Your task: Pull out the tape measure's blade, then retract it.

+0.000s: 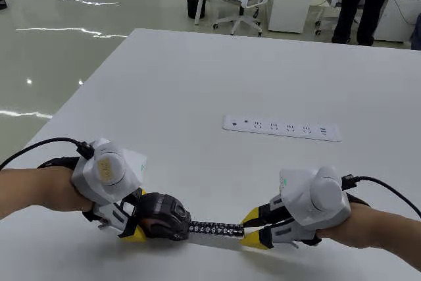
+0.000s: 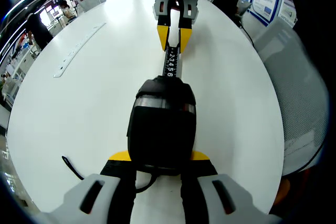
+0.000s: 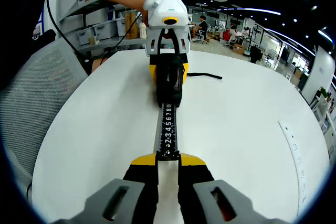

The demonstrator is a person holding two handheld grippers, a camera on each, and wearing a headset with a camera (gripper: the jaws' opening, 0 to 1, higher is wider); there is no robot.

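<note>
On the white table [image 1: 263, 77], near edge, my left gripper [image 2: 160, 157] clamps the tape measure [image 1: 162, 216]; its blade [image 1: 216, 229] runs straight rightward to my right gripper [image 1: 248, 229], pinched on the tip. I'd pull along that axis.

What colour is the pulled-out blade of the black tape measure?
The narrow blade is black with white numbers; the right gripper view shows it best.

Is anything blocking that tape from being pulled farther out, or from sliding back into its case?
Nothing visible does. The left tool holds the tape measure case, and the right tool pinches the end of the blade, which runs straight between them over the bare table. The power strip lies well off that line.
</note>
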